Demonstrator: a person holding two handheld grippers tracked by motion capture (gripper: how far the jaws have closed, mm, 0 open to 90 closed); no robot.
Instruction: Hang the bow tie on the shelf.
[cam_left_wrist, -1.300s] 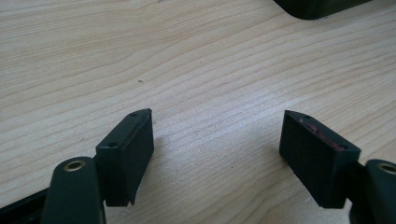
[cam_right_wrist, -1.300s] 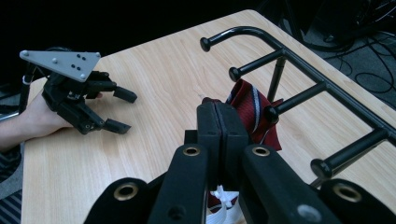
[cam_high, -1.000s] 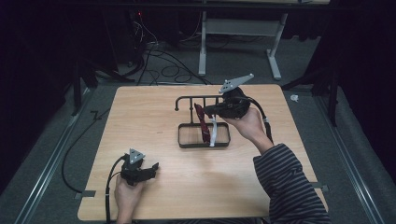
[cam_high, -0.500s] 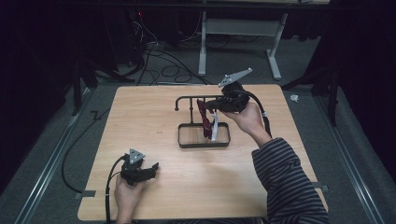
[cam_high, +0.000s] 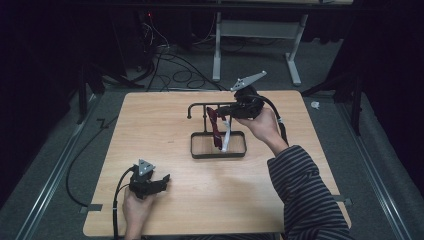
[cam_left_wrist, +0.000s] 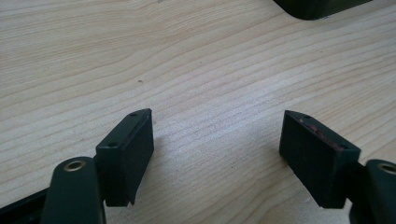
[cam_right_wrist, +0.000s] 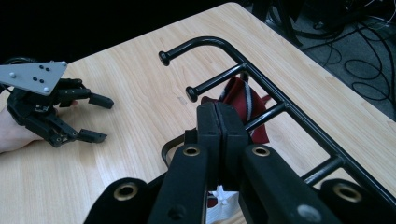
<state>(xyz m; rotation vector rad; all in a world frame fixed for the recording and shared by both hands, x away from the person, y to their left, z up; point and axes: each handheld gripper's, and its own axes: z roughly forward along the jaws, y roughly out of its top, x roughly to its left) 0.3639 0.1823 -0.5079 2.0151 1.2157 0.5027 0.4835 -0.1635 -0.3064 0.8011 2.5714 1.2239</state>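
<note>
A black metal rack (cam_high: 200, 152) with a tray base and a pegged top rail (cam_right_wrist: 261, 70) stands on the wooden table. A dark red cloth with a white stripe (cam_high: 215, 127) (cam_right_wrist: 243, 100) hangs from the rail. My right gripper (cam_high: 226, 112) (cam_right_wrist: 218, 114) sits level at the rail with its jaws pressed together. A white cloth strip (cam_high: 226, 139) hangs from them down into the tray, and a bit of it (cam_right_wrist: 219, 198) peeks out under the jaws. My left gripper (cam_high: 161, 181) (cam_left_wrist: 217, 140) (cam_right_wrist: 103, 119) rests open on the table's near left, with nothing between its jaws.
The table (cam_high: 160, 125) has bare wood to the left of the rack and in front of it. Cables (cam_high: 165, 60) and a desk frame (cam_high: 255, 30) lie on the floor beyond the far edge. A striped sleeve (cam_high: 305, 195) crosses the table's right front.
My right gripper has risen slightly at the rail, and the white strip has come up with it. The left gripper has stayed in place.
</note>
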